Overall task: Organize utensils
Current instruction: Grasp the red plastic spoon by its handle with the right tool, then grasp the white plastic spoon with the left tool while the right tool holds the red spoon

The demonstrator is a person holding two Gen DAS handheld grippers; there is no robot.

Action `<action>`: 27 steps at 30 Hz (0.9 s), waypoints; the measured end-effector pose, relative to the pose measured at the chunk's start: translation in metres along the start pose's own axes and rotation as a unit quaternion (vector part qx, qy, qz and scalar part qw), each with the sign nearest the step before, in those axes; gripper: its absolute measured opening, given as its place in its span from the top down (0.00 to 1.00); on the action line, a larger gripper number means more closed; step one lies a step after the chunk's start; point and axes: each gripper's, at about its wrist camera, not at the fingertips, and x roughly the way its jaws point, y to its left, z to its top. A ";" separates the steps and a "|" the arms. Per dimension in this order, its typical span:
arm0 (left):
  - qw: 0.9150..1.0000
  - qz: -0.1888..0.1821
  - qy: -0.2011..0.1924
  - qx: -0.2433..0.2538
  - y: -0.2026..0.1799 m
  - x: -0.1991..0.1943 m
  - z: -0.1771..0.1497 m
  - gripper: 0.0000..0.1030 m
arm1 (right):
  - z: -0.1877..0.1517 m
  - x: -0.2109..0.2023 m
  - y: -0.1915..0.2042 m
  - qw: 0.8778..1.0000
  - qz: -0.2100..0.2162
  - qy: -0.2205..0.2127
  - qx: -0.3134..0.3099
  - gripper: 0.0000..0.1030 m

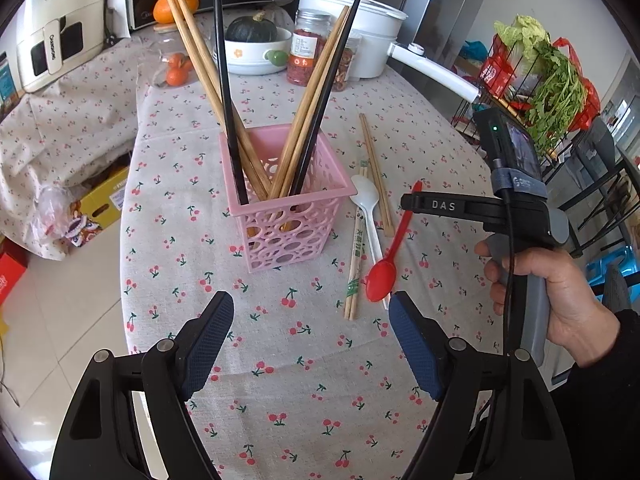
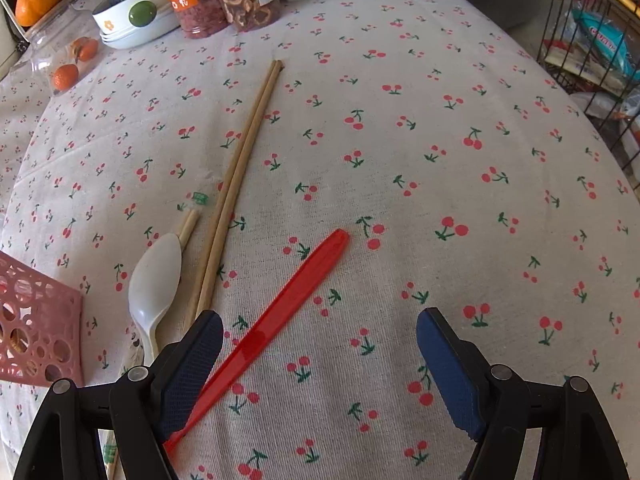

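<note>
Left jaws (image 1: 311, 344): mine, spread wide and empty, hanging over bare cloth at the bottom of the left view, nothing between the pads.
Right jaws (image 2: 320, 372): also spread wide, gripping nothing yet; the red spoon's handle runs past the inside of the left-of-frame pad, low in the right view.
Red spoon (image 2: 276, 316): flat on the worktop (image 2: 440, 160), handle slanting from lower left up toward frame centre; in the left view its bowl lies lower centre, right of the pink basket.
Pink basket (image 1: 288, 216): centre of the left view, upright, already bristling with wooden and black chopsticks leaning to both sides.
White spoon (image 2: 154, 284): left of the red one, bowl upward in the frame, lying over a wrapped pair of chopsticks.
Loose chopsticks (image 2: 244, 160): a bare pair, running from upper centre down to my left-of-frame pad, just beside the red handle.
Step in hand: I judge this to be the pick of the red spoon with the right jaws.
How to do it well: shift toward frame left so the handle sits midway between the pads, not against one; square across the handle; come down to the cloth and close on the handle only, keeping the bare chopsticks outside the pinch.
Risk: thin plastic may skid or flip if caught off-centre.
</note>
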 end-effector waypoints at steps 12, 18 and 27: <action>0.999 0.015 -0.007 0.047 -0.018 -0.002 -0.006 0.20 | -0.006 -0.001 0.010 0.998 -0.032 0.004 -0.052 0.55; 0.998 0.006 -0.003 0.063 -0.036 0.001 -0.005 0.20 | -0.009 -0.007 -0.012 0.999 0.004 0.026 -0.044 0.90; 0.995 -0.006 0.006 0.101 -0.092 0.023 0.011 0.32 | -0.014 -0.027 -0.046 0.998 0.044 0.037 -0.014 0.90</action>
